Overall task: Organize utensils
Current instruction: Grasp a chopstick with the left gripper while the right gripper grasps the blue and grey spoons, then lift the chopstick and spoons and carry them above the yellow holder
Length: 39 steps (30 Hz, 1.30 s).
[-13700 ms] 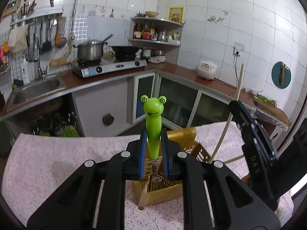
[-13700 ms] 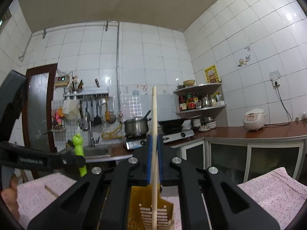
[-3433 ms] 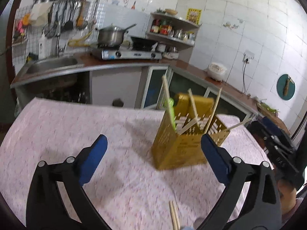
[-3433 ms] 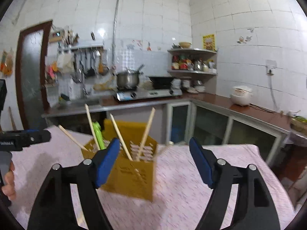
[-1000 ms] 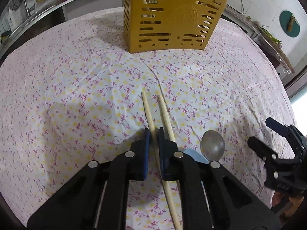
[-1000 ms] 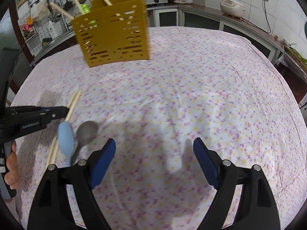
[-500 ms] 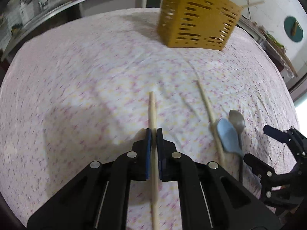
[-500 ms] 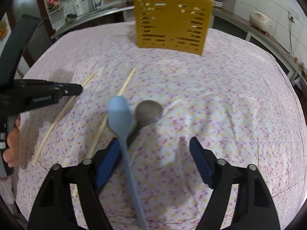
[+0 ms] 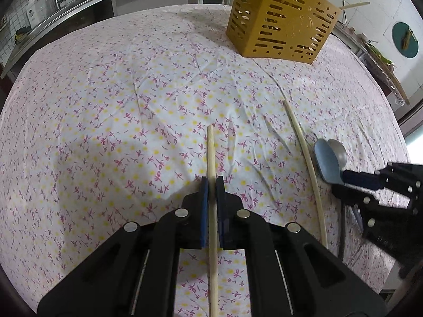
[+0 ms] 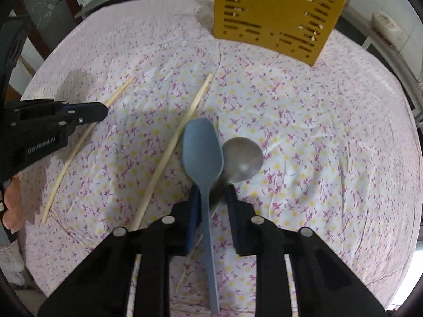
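Pinching a wooden chopstick (image 9: 211, 158) between its blue pads, the left gripper (image 9: 211, 185) is closed tight on it, low over the flowered tablecloth (image 9: 119, 92). The right gripper (image 10: 210, 195) straddles the blue spoon (image 10: 202, 148) at its neck with jaws partly open (whether the pads touch the handle I cannot tell). A metal spoon (image 10: 243, 158) lies under and just right of the blue one. A second chopstick (image 10: 171, 153) rests on the cloth just left of the spoons. The yellow slotted utensil holder (image 9: 283, 18) stands at the far side, sticks poking from it.
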### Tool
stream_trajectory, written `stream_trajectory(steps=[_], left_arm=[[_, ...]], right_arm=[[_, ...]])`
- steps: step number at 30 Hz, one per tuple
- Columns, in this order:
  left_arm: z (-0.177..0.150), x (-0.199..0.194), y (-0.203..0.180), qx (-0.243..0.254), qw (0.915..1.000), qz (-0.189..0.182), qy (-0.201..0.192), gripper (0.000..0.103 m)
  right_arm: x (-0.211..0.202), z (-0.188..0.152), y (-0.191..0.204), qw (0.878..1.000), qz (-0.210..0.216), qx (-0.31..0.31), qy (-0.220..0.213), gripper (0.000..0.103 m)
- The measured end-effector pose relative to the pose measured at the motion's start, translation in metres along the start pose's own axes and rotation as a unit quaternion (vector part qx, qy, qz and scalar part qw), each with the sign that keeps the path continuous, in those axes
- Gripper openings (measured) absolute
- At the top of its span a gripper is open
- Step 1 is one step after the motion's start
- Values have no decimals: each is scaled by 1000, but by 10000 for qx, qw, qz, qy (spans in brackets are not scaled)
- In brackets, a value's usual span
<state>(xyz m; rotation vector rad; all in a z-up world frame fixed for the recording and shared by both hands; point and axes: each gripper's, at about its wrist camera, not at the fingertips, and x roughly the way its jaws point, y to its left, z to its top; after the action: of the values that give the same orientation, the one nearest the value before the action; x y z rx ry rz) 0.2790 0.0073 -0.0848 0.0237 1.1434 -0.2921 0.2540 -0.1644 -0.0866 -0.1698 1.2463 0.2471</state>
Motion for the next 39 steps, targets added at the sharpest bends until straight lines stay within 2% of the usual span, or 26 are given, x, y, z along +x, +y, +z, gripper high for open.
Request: stream_trajectory(steps=[3,6,10,16,29,35,39], left_arm=[[3,2,0,49,10000,-22,51,5],[5,3,3,10,9999,-97,93,5],[6,4,6,-48,9998,-141,119,5],[8,5,3,-80,9998,-81,163,5],[10,7,4,-78,9997,-77,197,5],[11,3,1,-81,9999,87,2,5],[14,-14,0,-229,9990,-136,-370,5]], right_arm=[[2,11,-5,9997,67,-93,217,14],[-3,17,-14,9998,46,-84,199,9],[-12,13,-33,9998,178,118,46,8],[0,13,-65,9986,312,405,135,10],[-16,12,-100,9981,456,409,85,11],[-37,11,-113,9971,497,480,-311,9],[-61,7,-139,9900,665,887,-873,9]])
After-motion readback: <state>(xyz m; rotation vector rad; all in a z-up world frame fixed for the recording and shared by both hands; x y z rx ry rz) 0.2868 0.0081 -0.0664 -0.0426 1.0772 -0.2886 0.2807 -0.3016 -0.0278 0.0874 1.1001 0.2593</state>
